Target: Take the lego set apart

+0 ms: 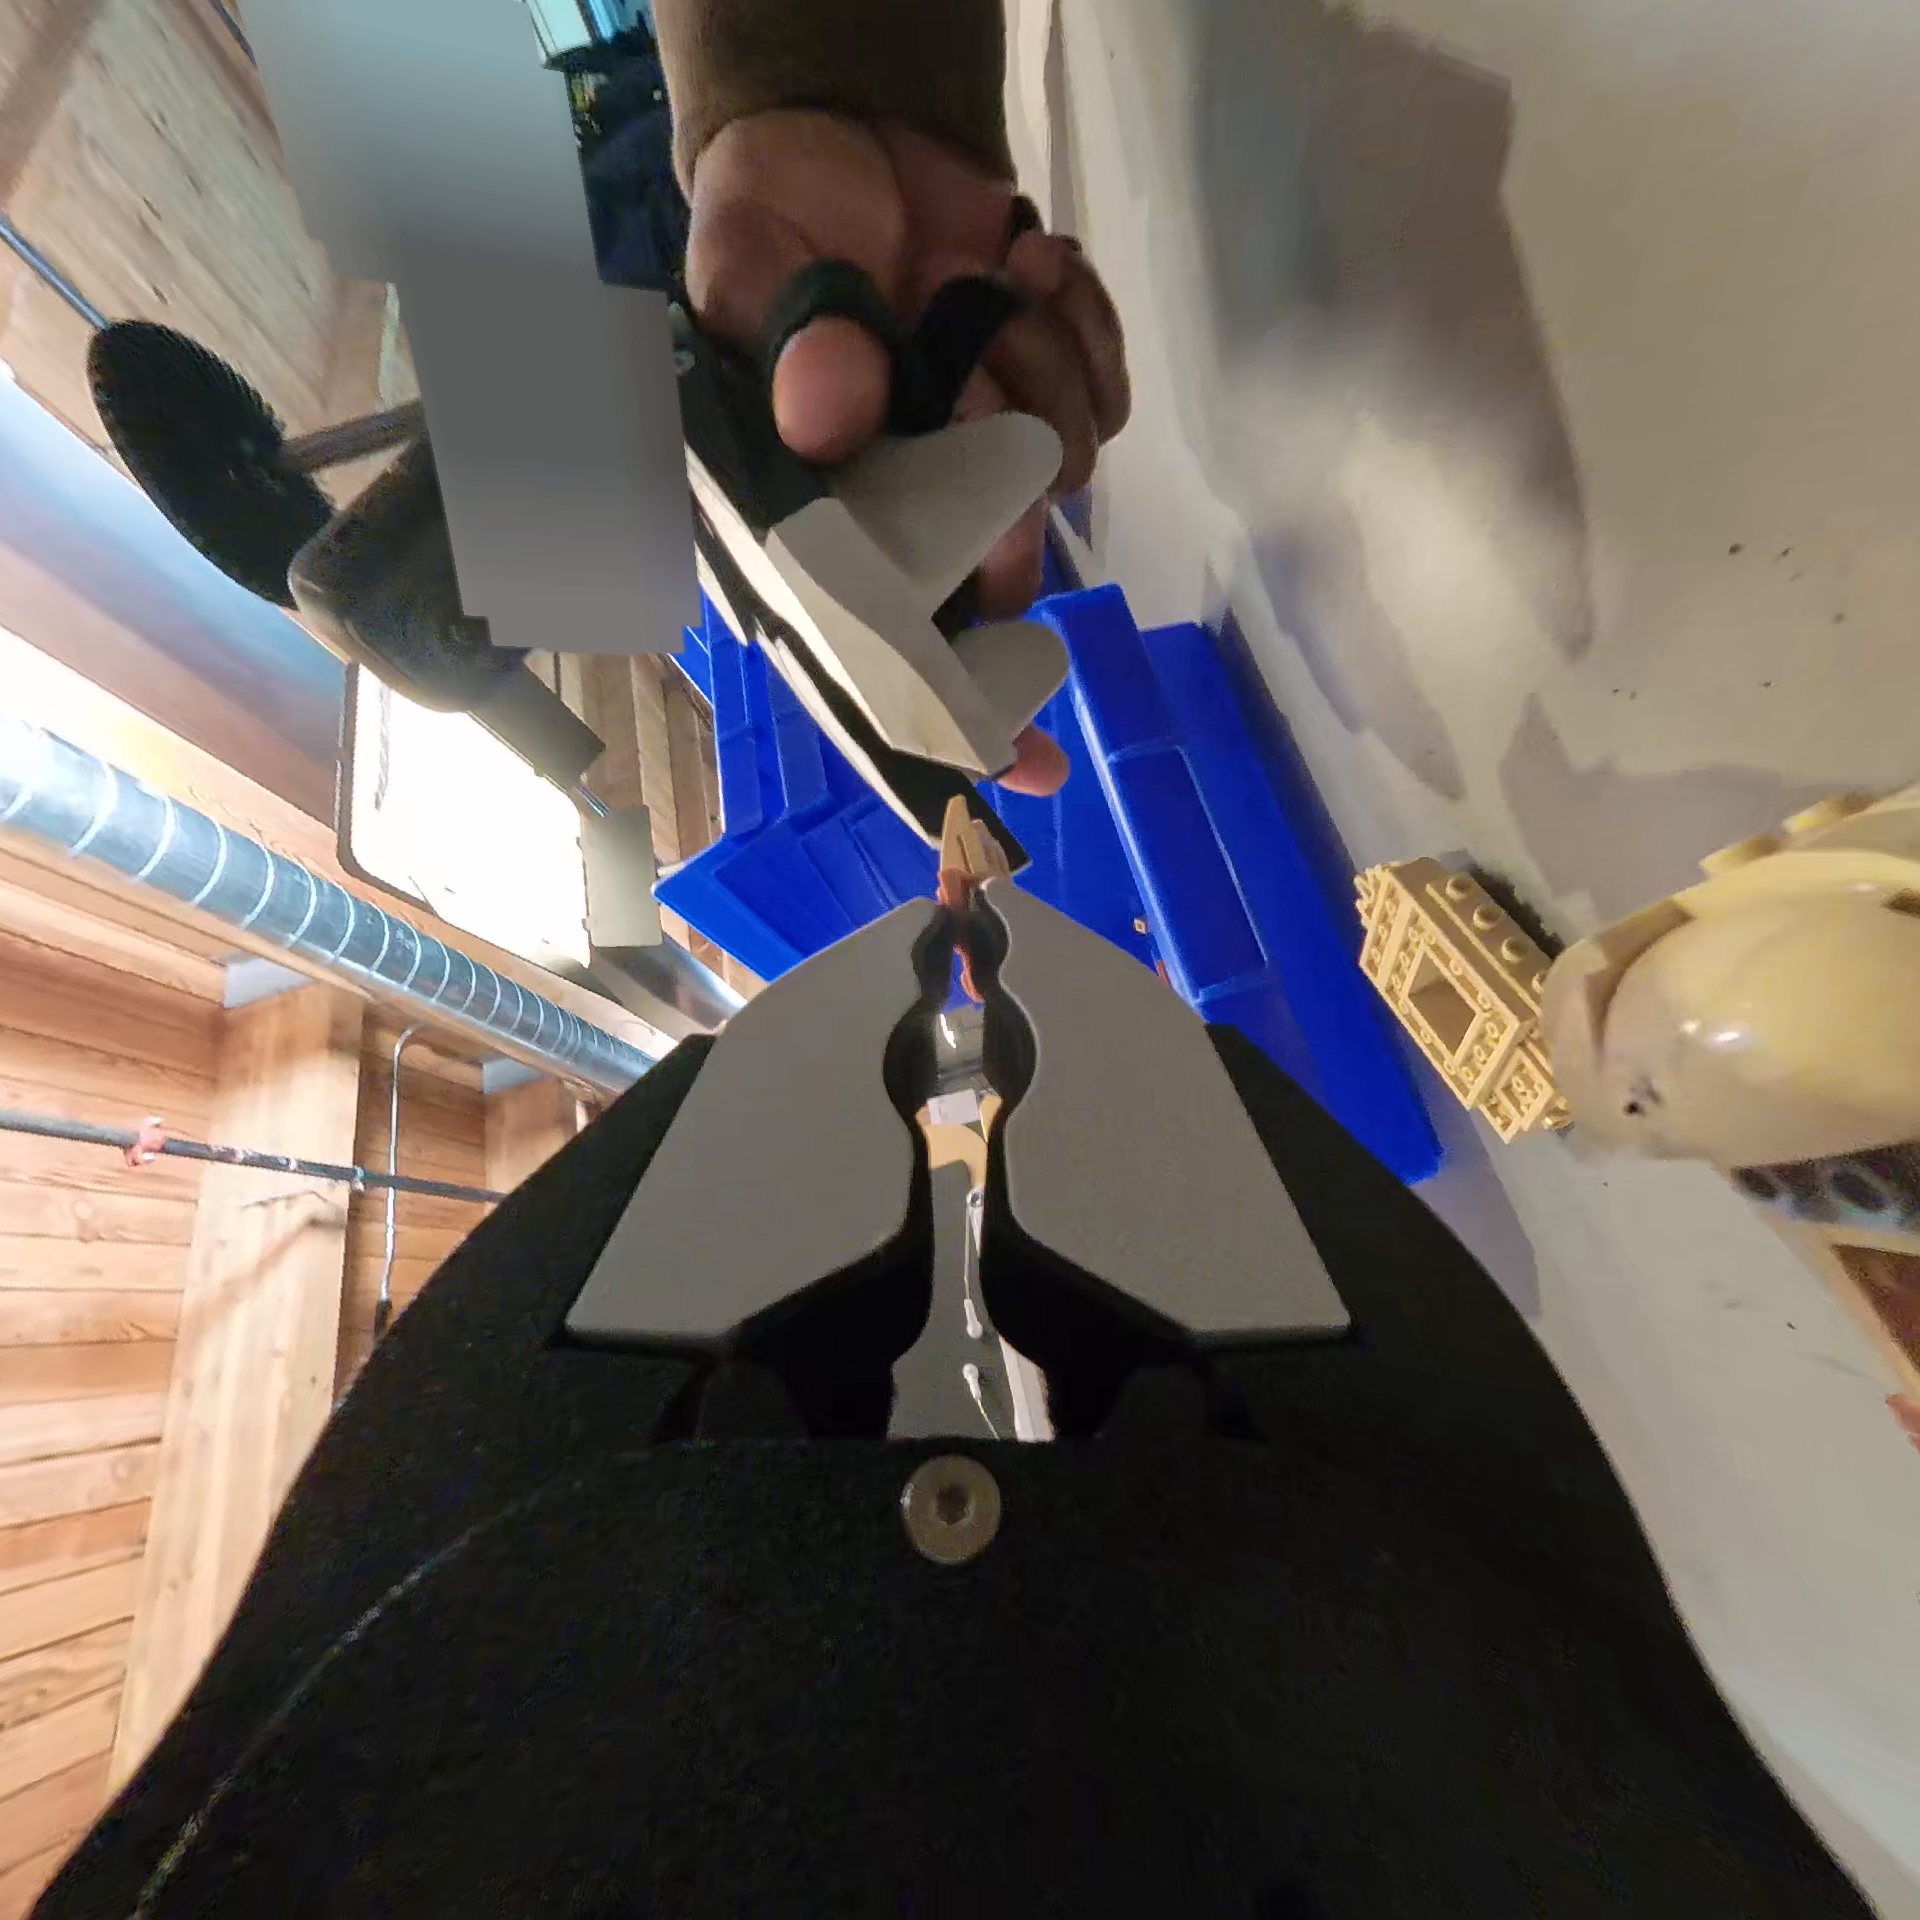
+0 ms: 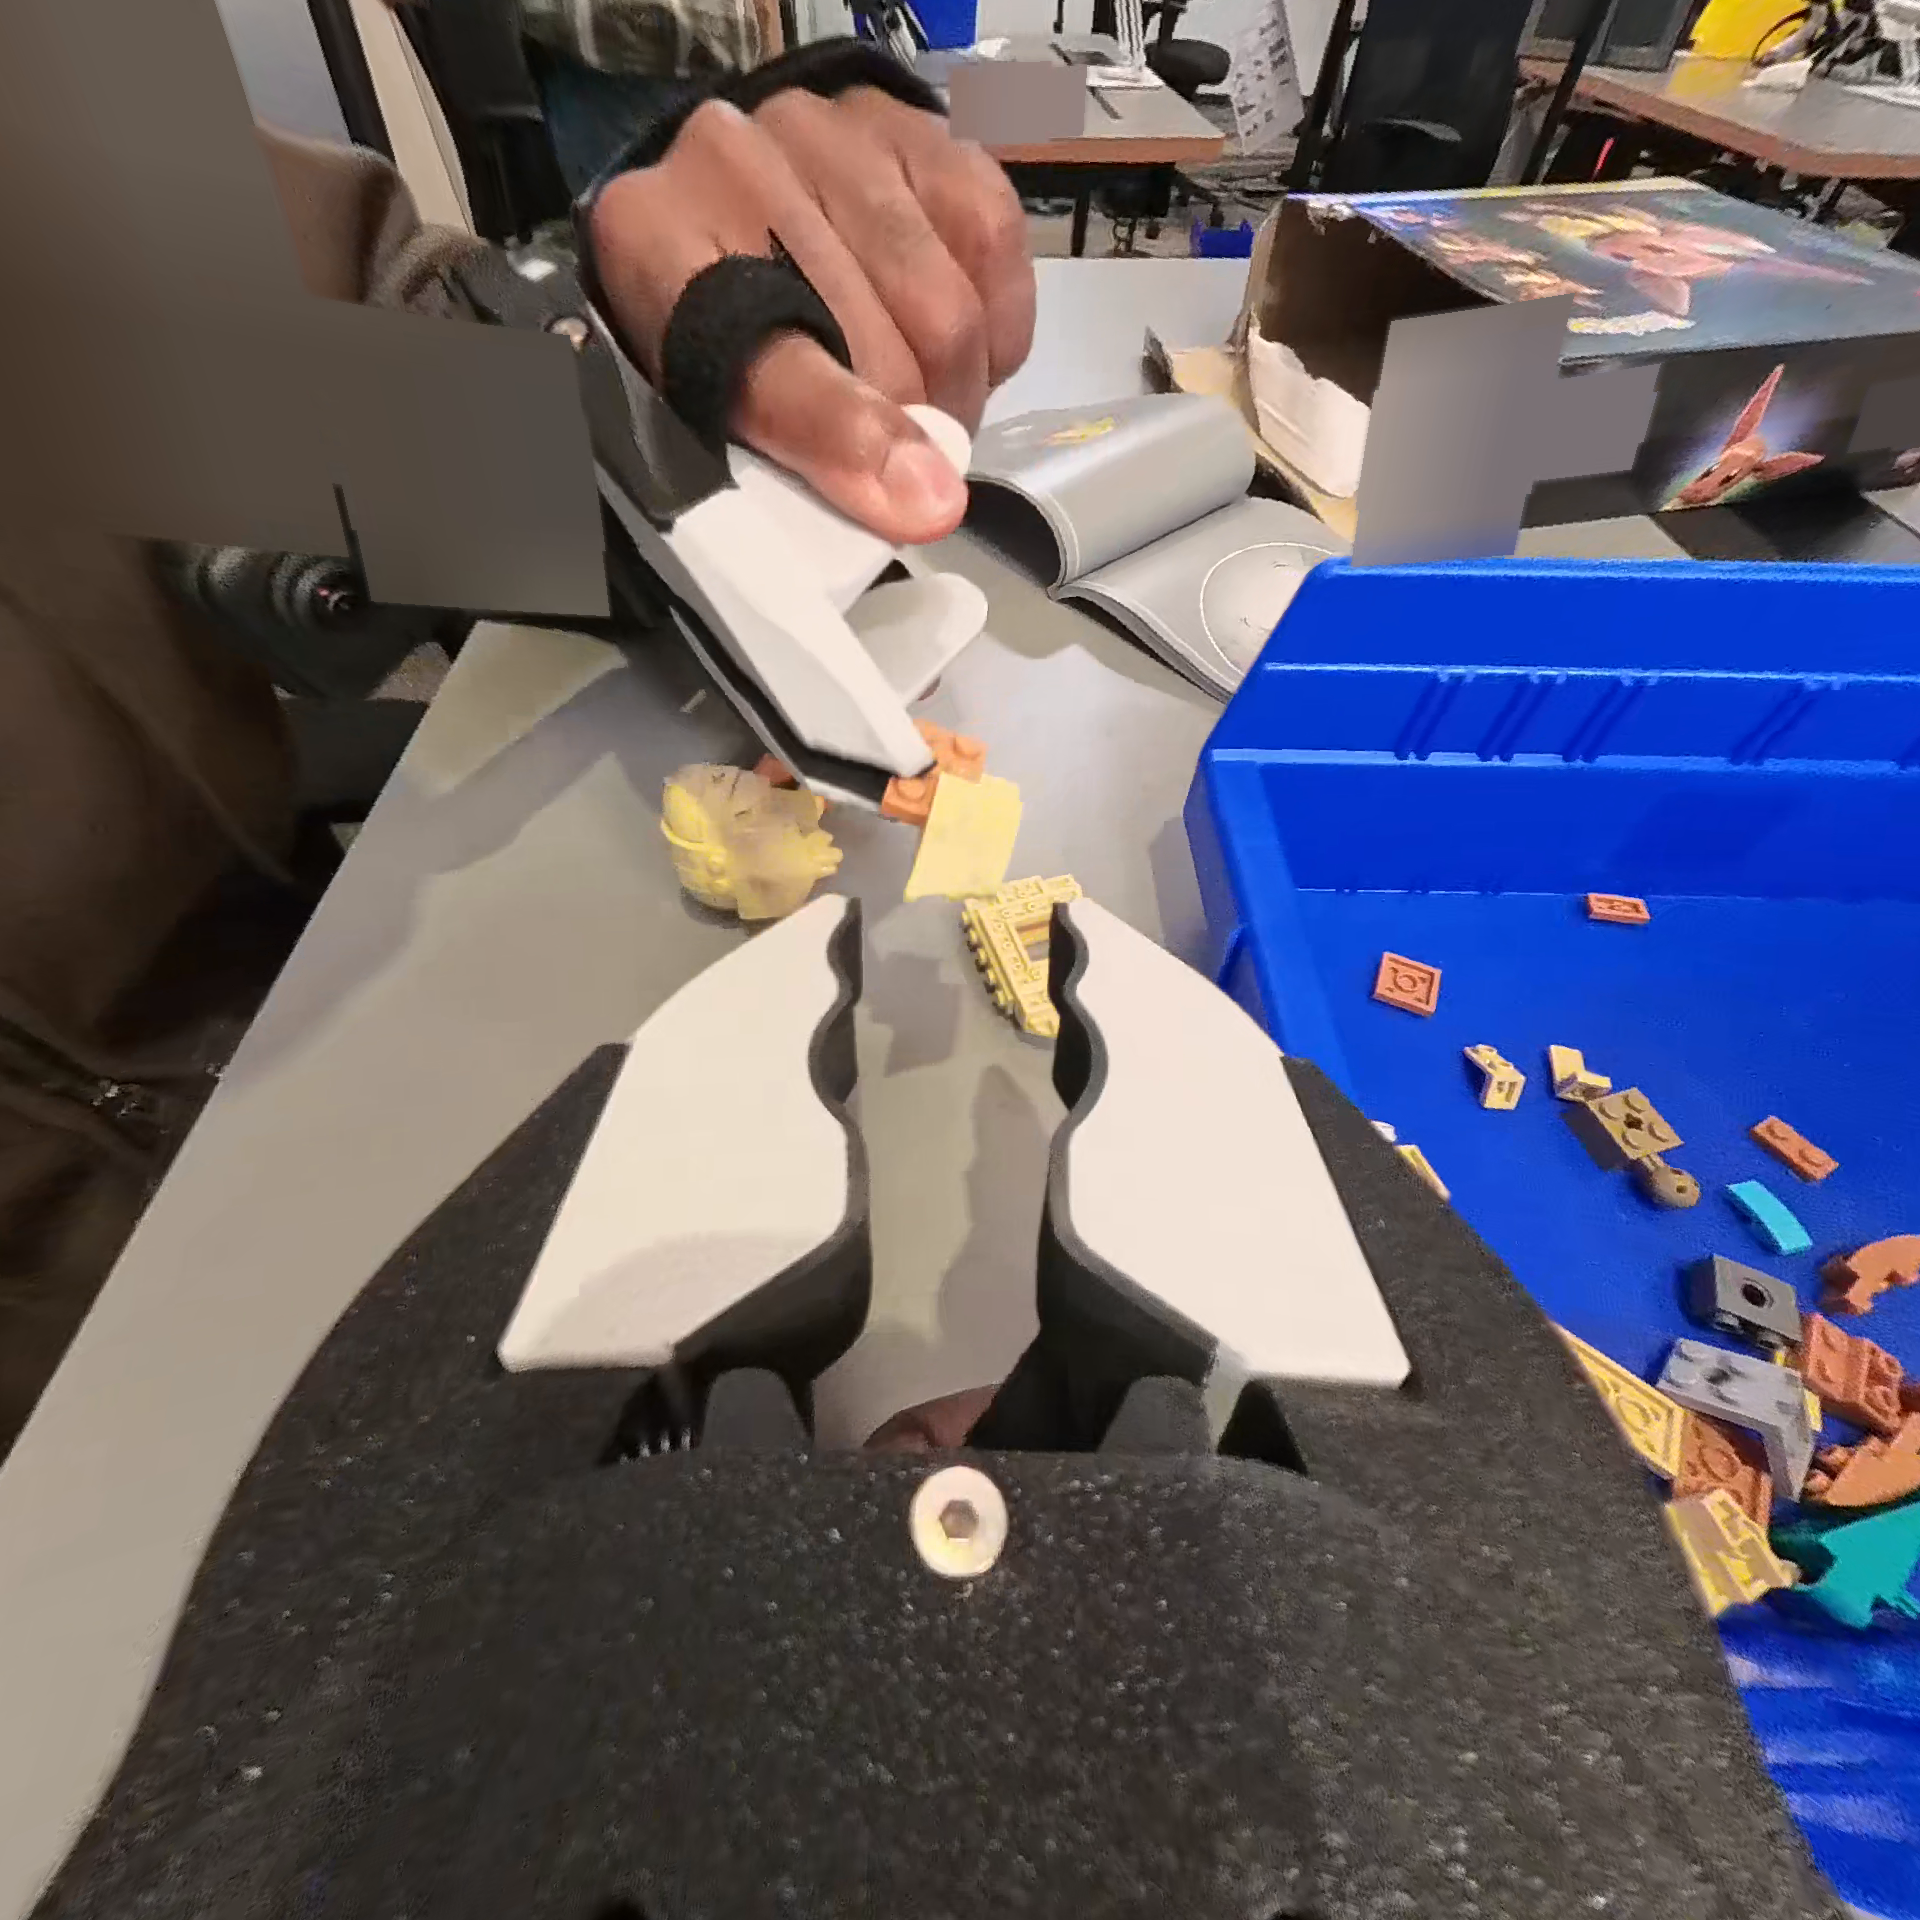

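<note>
My left gripper (image 1: 961, 914) is shut on a small orange-brown plate (image 1: 964, 951) with a tan tile (image 1: 968, 831) fixed to its far end. The right wrist view shows this gripper (image 2: 894, 774) holding the plate (image 2: 940, 769) and tile (image 2: 966, 836) above the grey table (image 2: 468, 935). My right gripper (image 2: 956, 914) is open and empty, just short of the tile. A tan frame assembly (image 2: 1013, 951) lies on the table by its right finger. A tan head-shaped assembly (image 2: 743, 836) sits to the left.
A blue bin (image 2: 1558, 727) with several loose bricks stands at the right; it also shows in the left wrist view (image 1: 1195, 831). An open grey booklet (image 2: 1122, 520) and a torn cardboard box (image 2: 1558, 270) lie behind. The tan frame (image 1: 1455, 997) and head (image 1: 1745, 1018) show there too. The grippers are tip to tip, or close to it.
</note>
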Motion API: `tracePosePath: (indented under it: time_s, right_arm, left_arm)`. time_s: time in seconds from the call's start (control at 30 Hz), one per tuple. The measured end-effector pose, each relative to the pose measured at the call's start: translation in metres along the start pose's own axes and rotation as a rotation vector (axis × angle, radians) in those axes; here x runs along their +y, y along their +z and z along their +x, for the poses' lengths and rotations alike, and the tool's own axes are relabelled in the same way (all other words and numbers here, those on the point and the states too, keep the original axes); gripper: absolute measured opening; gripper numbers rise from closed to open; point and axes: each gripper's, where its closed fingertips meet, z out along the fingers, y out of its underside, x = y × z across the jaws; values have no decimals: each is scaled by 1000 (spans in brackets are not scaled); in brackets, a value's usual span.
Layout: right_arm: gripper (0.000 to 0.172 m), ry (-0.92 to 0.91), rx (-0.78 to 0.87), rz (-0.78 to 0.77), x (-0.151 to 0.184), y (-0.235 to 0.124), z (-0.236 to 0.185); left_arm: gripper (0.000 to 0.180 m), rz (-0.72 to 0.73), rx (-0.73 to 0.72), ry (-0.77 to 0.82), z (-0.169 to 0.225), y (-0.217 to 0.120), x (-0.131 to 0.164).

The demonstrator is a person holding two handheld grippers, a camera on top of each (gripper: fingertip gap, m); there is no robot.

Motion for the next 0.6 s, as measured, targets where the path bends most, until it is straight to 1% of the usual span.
tracePosePath:
  time_s: [0.07, 0.13, 0.2, 0.3, 0.4, 0.5, 0.57, 0.6]
  right_arm:
    - [33, -16, -5, -10, 1, 2, -4]
    - [22, -23, -21, -19, 2, 4, -8]
    - [18, -45, -17, -12, 2, 5, -9]
    - [17, -73, 18, 34, -4, 3, -5]
    - [17, -112, 73, 84, -12, -1, 2]
    - [16, -224, 174, 106, -17, -5, 10]
    - [16, -318, 251, 110, -19, -7, 16]
    - [16, -376, 292, 111, -20, -8, 18]
  left_arm:
    - [2, 28, 0, 17, 0, 0, -5]
    - [3, 53, 1, 21, 1, 0, -10]
    - [3, 63, 1, 13, 1, 0, -11]
    - [4, 66, -19, -86, -4, 0, -8]
    - [4, 67, -33, -239, -10, 1, -2]
    - [9, 79, -6, -466, -16, -1, 8]
    - [12, 112, 14, -692, -25, -5, 15]
    - [13, 143, 58, -862, -29, -6, 18]
